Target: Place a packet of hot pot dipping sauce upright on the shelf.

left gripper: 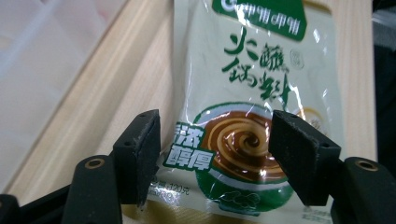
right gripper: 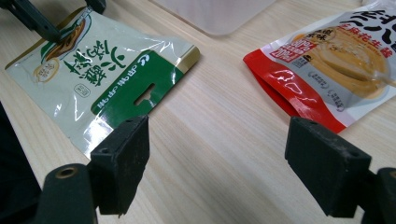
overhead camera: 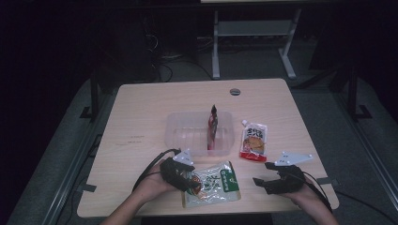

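The green pouch [overhead camera: 211, 183] lies flat at the desk [overhead camera: 141, 112] near edge, long axis parallel to that edge. The left tongs [overhead camera: 190, 180], spread, straddle its left end without pinching. The right tongs [overhead camera: 259, 183], spread and empty, stand farther off.

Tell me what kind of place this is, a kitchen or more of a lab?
More likely a lab or recording workspace than a kitchen. A plain wooden table stands in a dark room, another desk's white metal legs and loose cables are on the floor behind it, and the food pouches look laid out for practice.
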